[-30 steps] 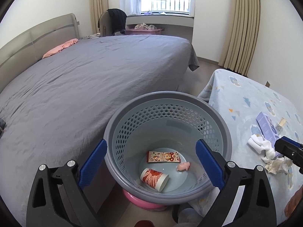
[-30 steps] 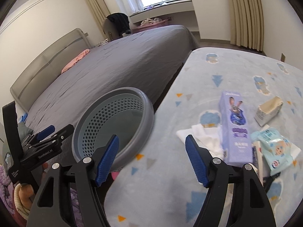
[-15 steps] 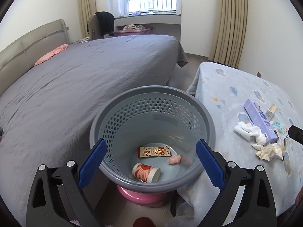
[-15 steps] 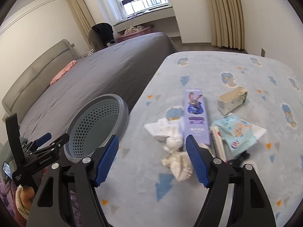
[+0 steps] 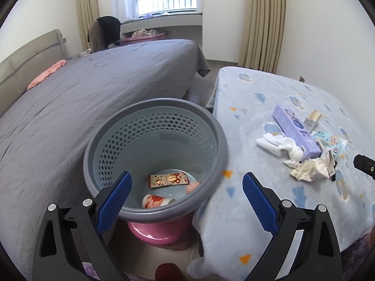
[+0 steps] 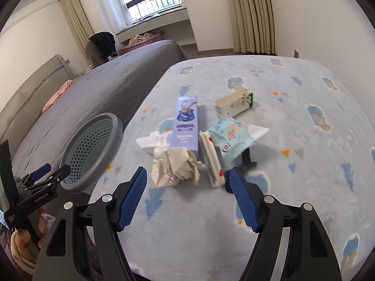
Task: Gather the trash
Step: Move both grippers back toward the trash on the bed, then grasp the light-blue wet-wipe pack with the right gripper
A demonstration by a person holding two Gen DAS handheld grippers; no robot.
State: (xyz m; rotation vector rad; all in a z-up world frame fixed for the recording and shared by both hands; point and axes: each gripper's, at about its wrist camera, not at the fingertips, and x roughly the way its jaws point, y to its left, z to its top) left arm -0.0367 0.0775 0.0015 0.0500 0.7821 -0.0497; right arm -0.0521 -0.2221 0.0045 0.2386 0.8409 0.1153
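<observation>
Below and between the spread blue pads of the left gripper (image 5: 186, 200), whose jaws stand apart and empty, sits the grey perforated basket (image 5: 212, 126); it rests on a pink stool (image 5: 150, 231) in the gap between the grey bed (image 5: 82, 98) and the blue patterned blanket (image 5: 269, 89). Inside the basket lie a red snack wrapper (image 5: 168, 179), a red-and-white paper cup (image 5: 155, 201) on its side and a small pink scrap (image 5: 192, 186). The right gripper (image 6: 187, 197) likewise has its jaws apart, with nothing between the pads, and hangs over the blanket with the trash pile just ahead of its fingertips. Nearest the left pad is a crumpled beige paper (image 6: 174, 167); touching it on the far side is a white tissue (image 6: 152, 141). A purple carton (image 6: 185, 124) printed with a rabbit lies lengthwise beyond the paper, a narrow white box (image 6: 211, 161) lies beside it, and a pale blue wipes packet (image 6: 234, 135) overlaps that box. A torn cream carton (image 6: 234, 104) lies farther off, apart from the pile. In the right wrist view the basket stands to the left of the pile, at the blanket's edge.
</observation>
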